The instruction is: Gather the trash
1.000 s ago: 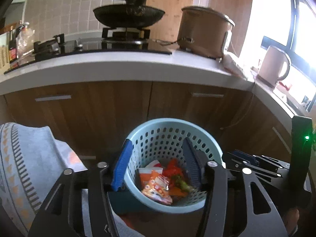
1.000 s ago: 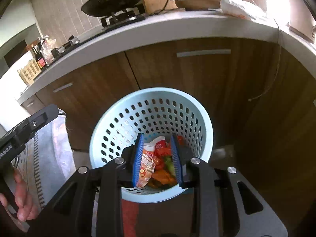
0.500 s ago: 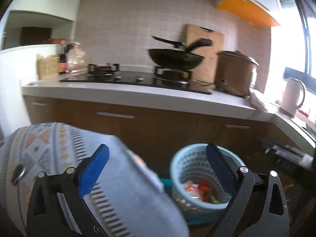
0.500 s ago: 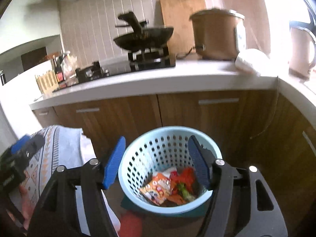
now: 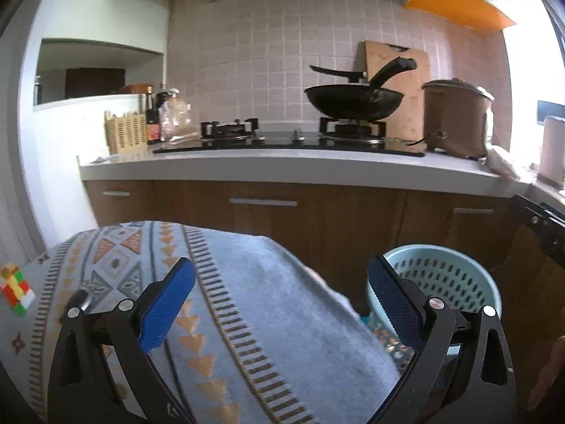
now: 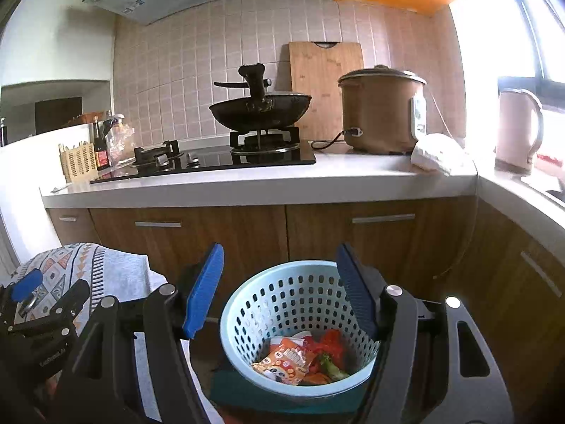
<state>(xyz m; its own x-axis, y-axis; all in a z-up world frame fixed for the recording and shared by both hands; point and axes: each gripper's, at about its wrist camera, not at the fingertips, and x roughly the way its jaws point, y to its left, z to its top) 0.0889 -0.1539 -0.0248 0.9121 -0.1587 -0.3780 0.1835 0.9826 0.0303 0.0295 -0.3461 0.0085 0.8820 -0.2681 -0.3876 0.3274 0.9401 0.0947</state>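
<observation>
Since a second ago both tools have lifted out of the basket, their fingers have spread wide, and the view has risen from the basket's inside to the kitchen wall. In the left wrist view, the left tool (image 5: 280, 298) hangs spread with nothing between its blue pads, over a grey patterned cloth (image 5: 219, 304) that fills the near left. The pale blue basket (image 5: 455, 275) stands at the near right, partly hidden behind the right finger, and its contents cannot be seen from here. A small multicoloured block (image 5: 16, 289) lies on the cloth at the far left edge; it may be a puzzle cube, though it is too blurred to be sure. Beyond, the tabletop (image 5: 282, 166) carries a black wok (image 5: 353, 100) on the stove and a brown cooker (image 5: 455, 116) to its right. In the right wrist view, the right tool (image 6: 279, 289) is likewise spread and empty, framing the basket (image 6: 282, 293) just ahead. The trash (image 6: 303, 357), an orange snack wrapper with red and green scraps, lies in the basket's bottom. The left tool (image 6: 39, 304) shows at the near left over the cloth (image 6: 106, 275). A kettle (image 6: 517, 127) stands far right by the window.
</observation>
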